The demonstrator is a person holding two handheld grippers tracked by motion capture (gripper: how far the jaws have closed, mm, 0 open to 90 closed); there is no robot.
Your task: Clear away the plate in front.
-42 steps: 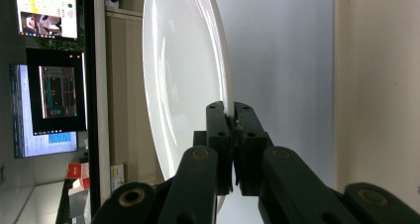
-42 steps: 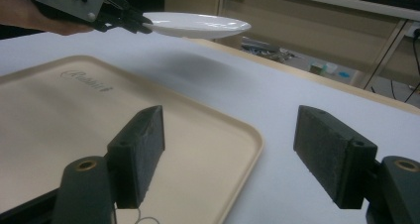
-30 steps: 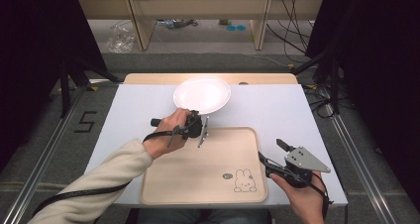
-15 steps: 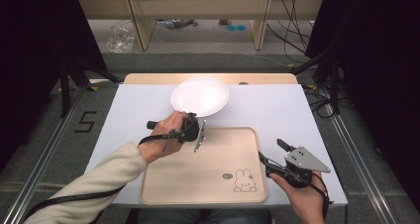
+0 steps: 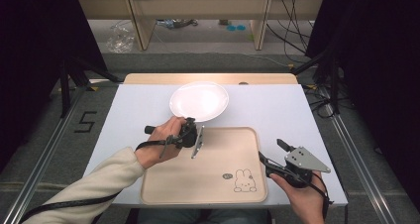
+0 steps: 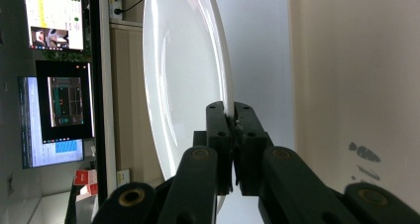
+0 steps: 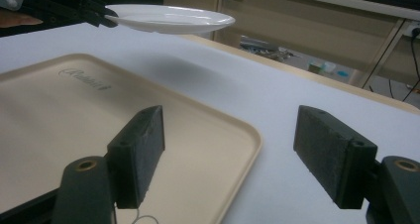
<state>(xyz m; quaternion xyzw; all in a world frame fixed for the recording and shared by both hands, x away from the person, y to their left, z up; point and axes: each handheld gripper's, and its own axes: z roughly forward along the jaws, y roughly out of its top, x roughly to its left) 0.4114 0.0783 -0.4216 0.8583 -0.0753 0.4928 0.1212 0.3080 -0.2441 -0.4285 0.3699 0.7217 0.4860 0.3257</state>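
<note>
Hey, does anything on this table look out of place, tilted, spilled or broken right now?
Nothing is spilled or broken. The white plate is not on the table: the left gripper pinches its rim and holds it in the air beyond the beige tray. The right gripper is open and holds nothing.

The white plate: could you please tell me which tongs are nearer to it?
Left. The left tongs are clamped on the white plate at its near rim; the right tongs sit open beside the tray, apart from the plate.
</note>
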